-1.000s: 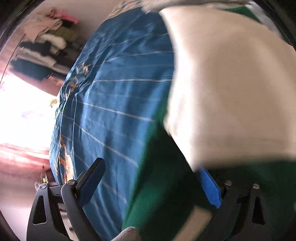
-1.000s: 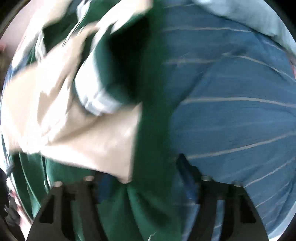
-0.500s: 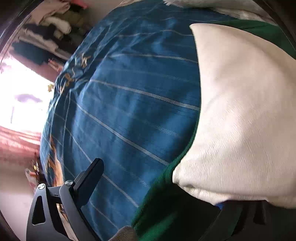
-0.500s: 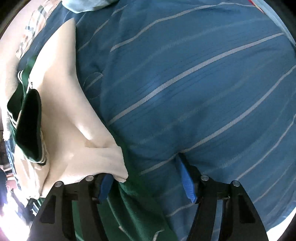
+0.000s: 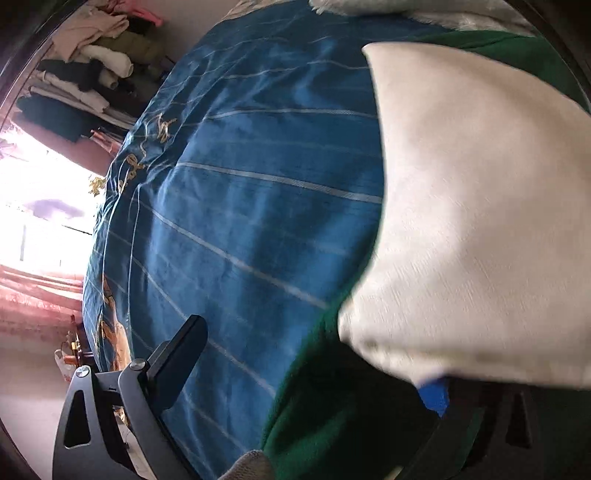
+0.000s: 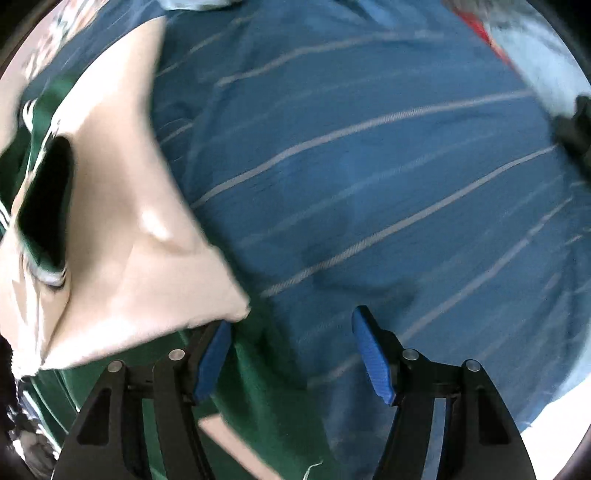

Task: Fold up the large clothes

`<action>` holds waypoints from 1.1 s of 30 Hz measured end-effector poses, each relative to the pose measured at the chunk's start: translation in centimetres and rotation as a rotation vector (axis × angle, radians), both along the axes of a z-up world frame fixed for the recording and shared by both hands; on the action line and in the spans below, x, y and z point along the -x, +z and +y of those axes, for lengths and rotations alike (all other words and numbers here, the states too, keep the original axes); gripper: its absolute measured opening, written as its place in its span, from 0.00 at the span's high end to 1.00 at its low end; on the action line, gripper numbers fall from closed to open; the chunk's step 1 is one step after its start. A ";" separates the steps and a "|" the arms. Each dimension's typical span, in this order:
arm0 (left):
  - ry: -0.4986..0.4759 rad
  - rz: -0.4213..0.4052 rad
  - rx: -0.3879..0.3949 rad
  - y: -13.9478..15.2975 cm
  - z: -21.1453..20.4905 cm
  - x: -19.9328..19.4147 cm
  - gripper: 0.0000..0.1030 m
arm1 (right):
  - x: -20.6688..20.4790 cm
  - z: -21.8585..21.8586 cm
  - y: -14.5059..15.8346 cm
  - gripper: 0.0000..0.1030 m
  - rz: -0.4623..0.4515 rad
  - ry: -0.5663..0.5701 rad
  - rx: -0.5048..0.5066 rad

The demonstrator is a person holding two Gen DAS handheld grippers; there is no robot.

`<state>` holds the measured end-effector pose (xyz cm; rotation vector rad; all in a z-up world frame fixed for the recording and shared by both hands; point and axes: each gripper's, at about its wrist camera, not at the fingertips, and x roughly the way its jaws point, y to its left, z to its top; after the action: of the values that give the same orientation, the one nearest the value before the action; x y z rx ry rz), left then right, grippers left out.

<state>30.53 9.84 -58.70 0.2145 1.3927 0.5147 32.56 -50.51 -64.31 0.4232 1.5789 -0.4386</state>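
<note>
A green garment [image 5: 332, 424] with a cream panel [image 5: 480, 221] lies on a blue striped bedspread [image 5: 258, 184]. My left gripper [image 5: 306, 376] stands wide open at the garment's near edge. Its right pad [image 5: 436, 398] is half hidden under the cream flap, and green cloth lies loosely between the fingers. In the right wrist view the cream panel [image 6: 122, 229] lies at the left, with a dark opening edged in striped ribbing [image 6: 48, 199]. My right gripper [image 6: 291, 354] points down, open. Its left pad [image 6: 214, 358] is beside the cream corner, over green cloth [image 6: 258, 387].
A pile of folded clothes [image 5: 85, 55] sits beyond the bed at the upper left, beside a bright window with pink curtains [image 5: 37, 288]. A pale fluffy cloth [image 5: 443, 14] lies at the bed's far end. A red and grey thing [image 6: 517, 40] and a dark object [image 6: 576, 129] are at the right.
The garment, blurred and filling the right view a second ago, now lies flat at the left. The right gripper has shifted over the bedspread. In the left view the cream flap has settled.
</note>
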 end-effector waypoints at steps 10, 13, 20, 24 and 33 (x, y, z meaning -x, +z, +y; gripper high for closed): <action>-0.185 0.127 0.029 3.3 -6.1 12.6 0.00 | 5.8 21.6 0.8 0.34 0.136 0.145 -0.440; -0.197 0.188 0.037 0.6 -6.8 15.0 0.00 | 9.7 26.2 -2.0 0.37 0.207 0.142 -0.483; -0.183 0.177 0.095 -0.9 -6.2 15.6 0.00 | 11.6 27.9 -0.6 0.89 0.159 0.045 -0.447; -0.183 0.172 0.125 -0.8 -5.5 15.8 0.00 | 9.9 27.2 -0.7 0.87 0.188 0.083 -0.594; -0.116 0.104 0.119 1.8 -3.0 15.7 0.00 | 8.3 28.9 -2.8 0.67 0.121 0.017 -0.841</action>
<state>14.84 6.81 -56.89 0.2265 1.4970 0.3267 24.24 -21.65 -67.12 1.0299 1.8385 0.2498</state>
